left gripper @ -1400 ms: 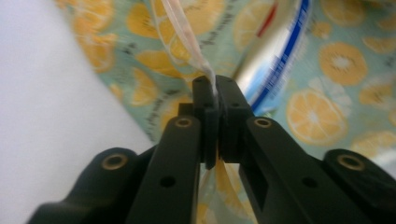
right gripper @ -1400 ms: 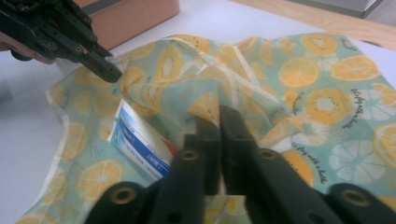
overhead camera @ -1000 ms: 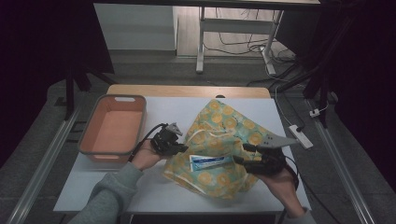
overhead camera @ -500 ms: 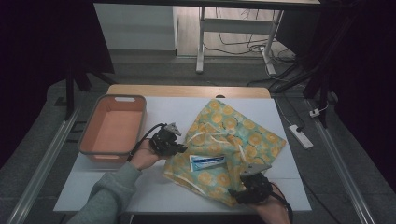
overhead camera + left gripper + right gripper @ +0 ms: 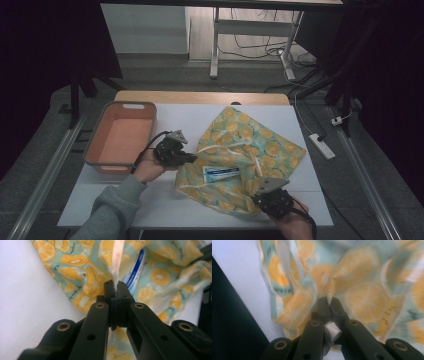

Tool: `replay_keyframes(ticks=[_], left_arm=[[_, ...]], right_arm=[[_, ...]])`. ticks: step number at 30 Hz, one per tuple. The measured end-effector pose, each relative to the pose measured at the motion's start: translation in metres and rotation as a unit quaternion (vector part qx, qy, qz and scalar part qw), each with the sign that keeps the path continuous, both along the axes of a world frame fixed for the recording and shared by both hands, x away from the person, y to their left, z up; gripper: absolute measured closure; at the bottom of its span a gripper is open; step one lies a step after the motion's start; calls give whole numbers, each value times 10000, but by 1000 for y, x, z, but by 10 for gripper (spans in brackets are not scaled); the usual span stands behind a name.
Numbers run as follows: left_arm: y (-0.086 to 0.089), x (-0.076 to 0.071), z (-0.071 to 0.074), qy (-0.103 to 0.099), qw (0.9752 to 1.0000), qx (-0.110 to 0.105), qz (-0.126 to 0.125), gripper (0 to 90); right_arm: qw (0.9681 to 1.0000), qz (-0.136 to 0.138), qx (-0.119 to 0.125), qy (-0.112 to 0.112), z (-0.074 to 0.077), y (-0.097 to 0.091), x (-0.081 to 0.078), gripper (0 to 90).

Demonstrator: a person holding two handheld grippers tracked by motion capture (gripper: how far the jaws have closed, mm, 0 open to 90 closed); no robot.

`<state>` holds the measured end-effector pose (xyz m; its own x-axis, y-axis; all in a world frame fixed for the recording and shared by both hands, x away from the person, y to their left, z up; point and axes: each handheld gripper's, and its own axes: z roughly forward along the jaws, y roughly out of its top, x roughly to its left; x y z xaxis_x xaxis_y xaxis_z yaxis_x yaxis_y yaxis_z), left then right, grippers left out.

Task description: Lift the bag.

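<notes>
With the left gripper (image 5: 187, 158) clamped on the bag (image 5: 250, 145)'s drawstring (image 5: 117, 260) and the right gripper (image 5: 261, 200), jaws just closed, pinching its hem near the desk (image 5: 170, 200)'s front edge, both likely pull apart next.

A citrus-print cloth (image 5: 240, 157) lies spread on the white surface (image 5: 200, 112), a tube (image 5: 221, 173) on it. The left tongs (image 5: 192, 158) meet its left edge, the right tongs (image 5: 260, 198) its near edge. An orange bin (image 5: 95, 145) sits at left.
</notes>
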<state>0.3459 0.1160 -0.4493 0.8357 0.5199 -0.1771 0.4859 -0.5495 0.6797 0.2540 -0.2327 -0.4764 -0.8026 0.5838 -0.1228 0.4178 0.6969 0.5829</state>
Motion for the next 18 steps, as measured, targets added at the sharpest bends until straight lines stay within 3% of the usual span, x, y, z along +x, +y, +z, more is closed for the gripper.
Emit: replay_keyframes(ticks=[5, 11, 15, 18], left_arm=[[14, -10, 12, -81, 9995, -290, 24, 887], [42, -19, 31, -257, 9968, -726, 231, 890], [66, -26, 54, -507, 9894, -1294, 426, 890], [82, -34, 75, -848, 9803, -1700, 542, 890]], right_arm=[[9982, -23, 441, -409, 25, -11, 4, 890], [9909, -46, 956, -952, 68, -23, 12, 892], [9804, -117, 1341, -1439, 108, -29, 22, 892], [9731, -155, 1563, -1684, 133, -31, 37, 893]])
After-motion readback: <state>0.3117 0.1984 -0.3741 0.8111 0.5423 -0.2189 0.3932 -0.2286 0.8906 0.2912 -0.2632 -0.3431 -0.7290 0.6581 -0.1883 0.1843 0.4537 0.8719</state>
